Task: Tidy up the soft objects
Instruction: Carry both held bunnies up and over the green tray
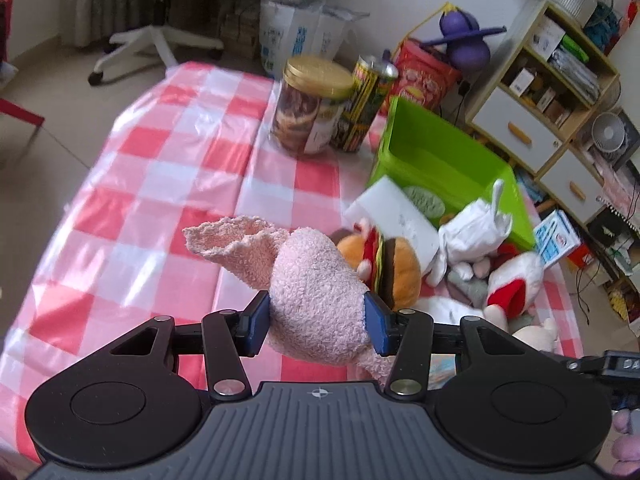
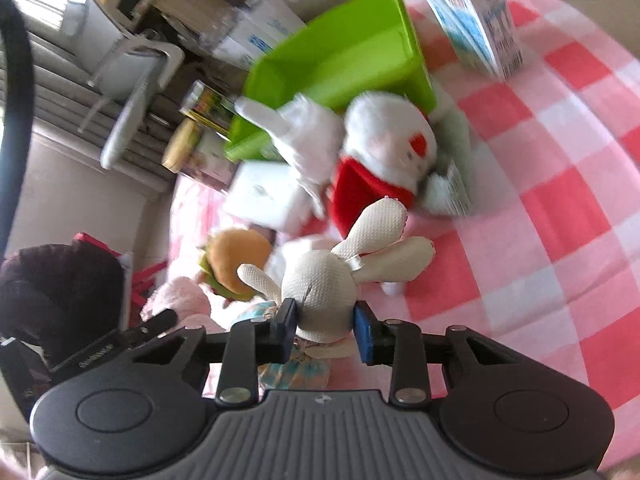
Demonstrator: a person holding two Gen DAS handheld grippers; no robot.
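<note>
Pink sock [image 1: 316, 296] clenched in my left gripper [image 1: 316, 322], rabbit [image 2: 320, 284] in my right gripper [image 2: 326, 322]; I lift both clear before reaching the green bin [image 1: 432, 148].

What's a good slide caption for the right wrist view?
Right gripper clamps a cream bunny plush above the checkered tablecloth, green bin beyond.

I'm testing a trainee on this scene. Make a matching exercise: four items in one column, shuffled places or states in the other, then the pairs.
Items:
1. pink plush
2. cream rabbit doll
3. green bin
4. gold-lidded jar

States:
A. stands upright beside a tall can
B. clamped in the right tongs
C. clamped in the left tongs
D. open-topped, behind the toy pile

Pairs: 1-C, 2-B, 3-D, 4-A
</note>
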